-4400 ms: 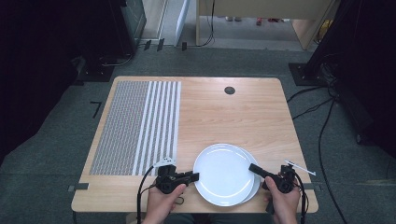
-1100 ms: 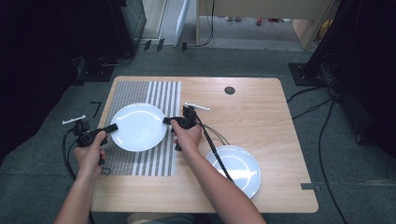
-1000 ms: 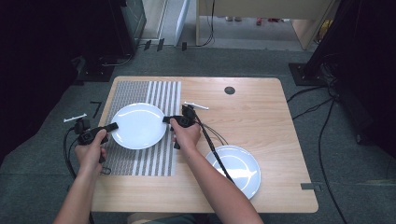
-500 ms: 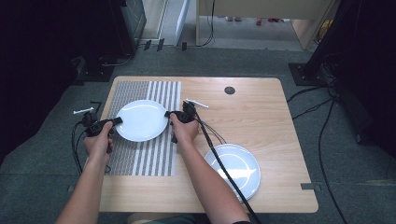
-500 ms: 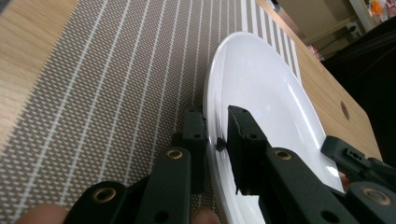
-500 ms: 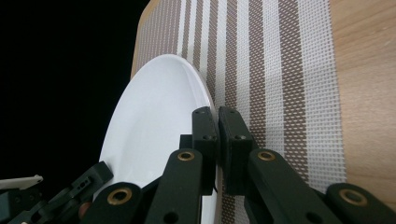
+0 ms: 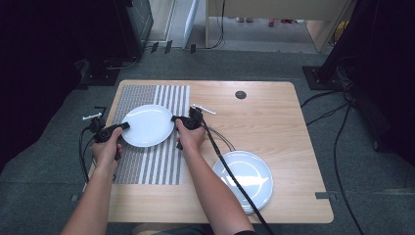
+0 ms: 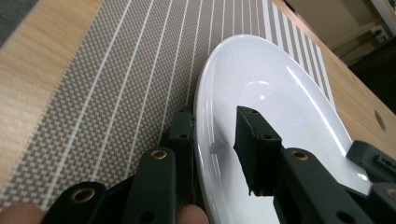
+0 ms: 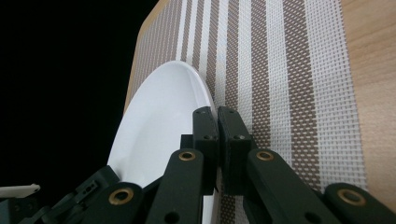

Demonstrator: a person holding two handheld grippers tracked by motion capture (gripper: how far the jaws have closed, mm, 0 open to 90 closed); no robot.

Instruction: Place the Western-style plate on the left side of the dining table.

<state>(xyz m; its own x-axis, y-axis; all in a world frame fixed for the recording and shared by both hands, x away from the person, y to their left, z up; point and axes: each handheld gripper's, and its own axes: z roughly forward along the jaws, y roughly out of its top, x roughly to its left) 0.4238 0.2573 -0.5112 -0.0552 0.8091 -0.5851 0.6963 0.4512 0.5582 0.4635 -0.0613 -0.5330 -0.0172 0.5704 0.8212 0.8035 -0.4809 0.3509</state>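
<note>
L gripper (image 7: 123, 127) jaws have just been opening: plate (image 7: 147, 125) rim sits between them w/ a clear gap at the upper pad, so no real hold; R gripper (image 7: 174, 119) jaws are pinched tight on the opposite rim. Plate lies low over the striped mat (image 7: 161, 161) on the desk (image 7: 274, 117), spanning from one jaw pair to the other. Risk, imo: if not fully seated yet, the L side drops & R-only grip tilts or clacks it down; pulling R away while clamped would drag plate + mat.
</note>
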